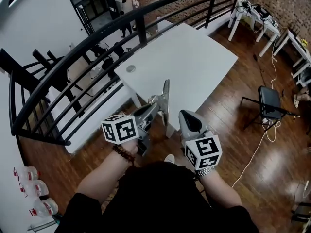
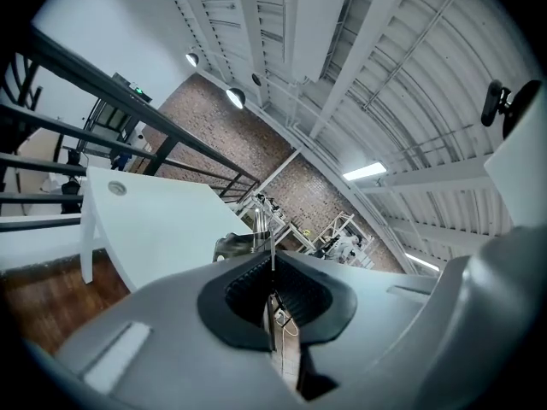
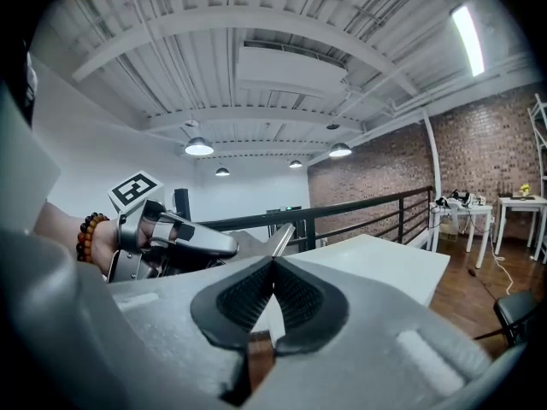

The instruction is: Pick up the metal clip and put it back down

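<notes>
My left gripper (image 1: 154, 105) is raised in the air and shut on the metal clip (image 1: 166, 101), a thin grey strip with a curved part, which juts out past the fingertips over the white table (image 1: 194, 57) far below. In the left gripper view the clip (image 2: 242, 246) shows edge-on as a thin line between the pads (image 2: 295, 293). In the right gripper view the clip (image 3: 283, 238) sticks out of the left gripper (image 3: 184, 242). My right gripper (image 1: 187, 114) hovers beside it, shut, and its pads (image 3: 299, 297) meet at the tip with nothing between them.
A black railing (image 1: 97, 38) curves along the table's left side. A black chair (image 1: 268, 101) and a white cable (image 1: 262, 140) are on the wooden floor at the right. White desks (image 1: 252, 13) stand at the back right. Bottles (image 1: 34, 188) sit at the lower left.
</notes>
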